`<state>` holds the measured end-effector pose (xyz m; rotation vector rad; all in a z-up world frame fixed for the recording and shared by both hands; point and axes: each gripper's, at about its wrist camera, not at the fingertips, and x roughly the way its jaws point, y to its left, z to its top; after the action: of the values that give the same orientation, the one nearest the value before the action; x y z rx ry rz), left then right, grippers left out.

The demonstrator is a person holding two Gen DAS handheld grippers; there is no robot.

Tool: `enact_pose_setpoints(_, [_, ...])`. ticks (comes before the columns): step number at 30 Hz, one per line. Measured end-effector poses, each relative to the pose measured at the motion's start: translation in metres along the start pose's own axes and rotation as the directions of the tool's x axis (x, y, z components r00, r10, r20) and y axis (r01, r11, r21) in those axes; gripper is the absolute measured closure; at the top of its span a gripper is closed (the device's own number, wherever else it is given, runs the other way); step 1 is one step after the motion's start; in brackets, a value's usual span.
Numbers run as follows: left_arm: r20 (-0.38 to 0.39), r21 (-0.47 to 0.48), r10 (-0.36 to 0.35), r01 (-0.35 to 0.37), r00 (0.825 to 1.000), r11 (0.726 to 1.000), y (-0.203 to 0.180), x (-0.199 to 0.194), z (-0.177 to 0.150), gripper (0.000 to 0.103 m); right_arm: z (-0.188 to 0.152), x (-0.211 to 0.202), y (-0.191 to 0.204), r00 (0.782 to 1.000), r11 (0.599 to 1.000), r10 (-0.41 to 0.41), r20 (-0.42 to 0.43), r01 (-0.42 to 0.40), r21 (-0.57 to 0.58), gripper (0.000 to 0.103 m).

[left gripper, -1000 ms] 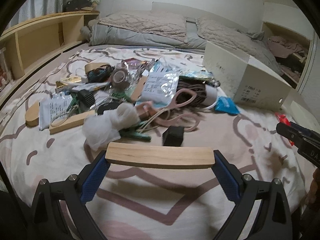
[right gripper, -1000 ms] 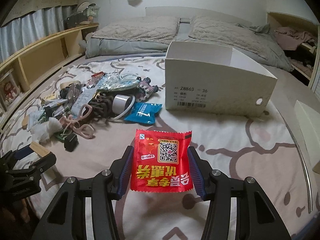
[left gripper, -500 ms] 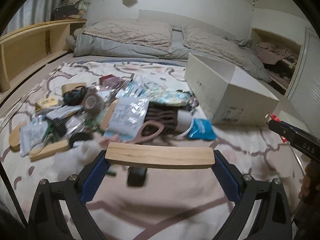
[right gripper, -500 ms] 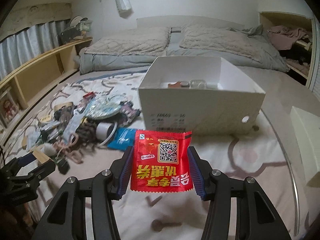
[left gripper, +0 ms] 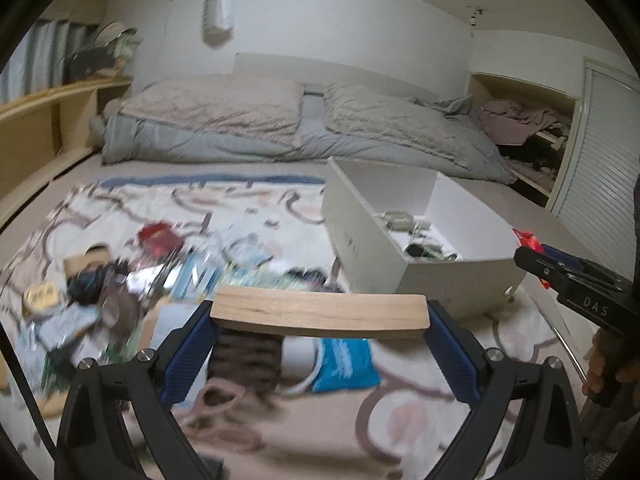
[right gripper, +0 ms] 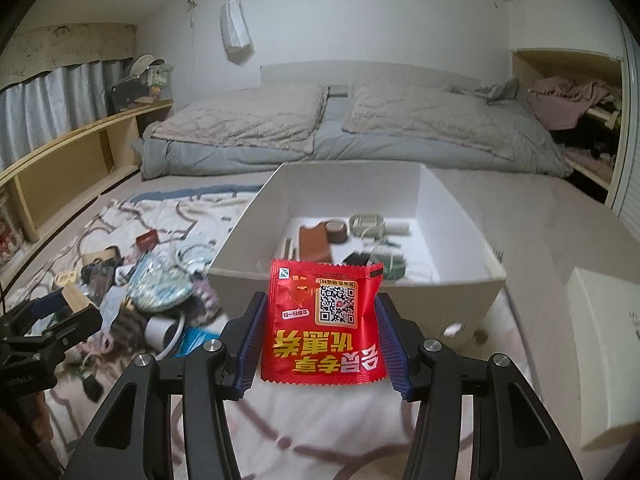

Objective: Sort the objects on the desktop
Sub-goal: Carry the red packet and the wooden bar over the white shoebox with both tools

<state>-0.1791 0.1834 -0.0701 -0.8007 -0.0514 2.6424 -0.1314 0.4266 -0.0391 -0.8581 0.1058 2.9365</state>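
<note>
Two hand-held grippers carry one wooden block (left gripper: 319, 311) and one red packet (right gripper: 325, 328).

Left gripper (left gripper: 320, 334) clamps a wood block (left gripper: 319, 312) (jaws wide); right gripper (right gripper: 321, 338) pinches a red packet (right gripper: 324, 328).

each tool (right gripper: 324, 332) has black arms, silver screws, blue ribbed pads (right gripper: 250, 344) and white "das" lettering.

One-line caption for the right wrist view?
Right hand-held gripper clamps a red sachet in front of the open white box, clutter pile on the bedspread to its left.
</note>
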Motion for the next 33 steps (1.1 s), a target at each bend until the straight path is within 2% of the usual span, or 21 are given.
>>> enact_pose_setpoints(12, [0.019,0.015,-0.092,0.092,0.996,0.996,-0.032,0.046,0.051,0.003,0.042,0.029,-0.035,1.000,1.000,-0.008,0.030,0.008,0.010,0.049])
enact_pose_setpoints(18, [0.037,0.041,-0.109,0.107,0.993,0.993,-0.045,0.067,0.076,0.003,0.057,0.048,-0.052,1.000,1.000,-0.006,0.016,0.006,0.030,0.049])
enact_pose_setpoints(22, [0.034,0.040,-0.117,0.116,0.993,0.992,-0.051,0.082,0.093,0.003,0.065,0.062,-0.061,0.999,0.999,-0.039,0.003,0.039,0.022,0.049])
enact_pose_setpoints(28, [0.046,0.014,-0.138,0.138,0.989,0.990,-0.060,0.104,0.112,0.003,0.066,0.087,-0.068,0.997,0.999,-0.048,-0.059,0.048,0.010,0.049])
enact_pose_setpoints(33, [0.030,-0.007,-0.165,0.165,0.986,0.986,-0.071,0.122,0.117,0.003,0.061,0.104,-0.071,0.987,0.999,-0.039,-0.154,0.043,0.020,0.049])
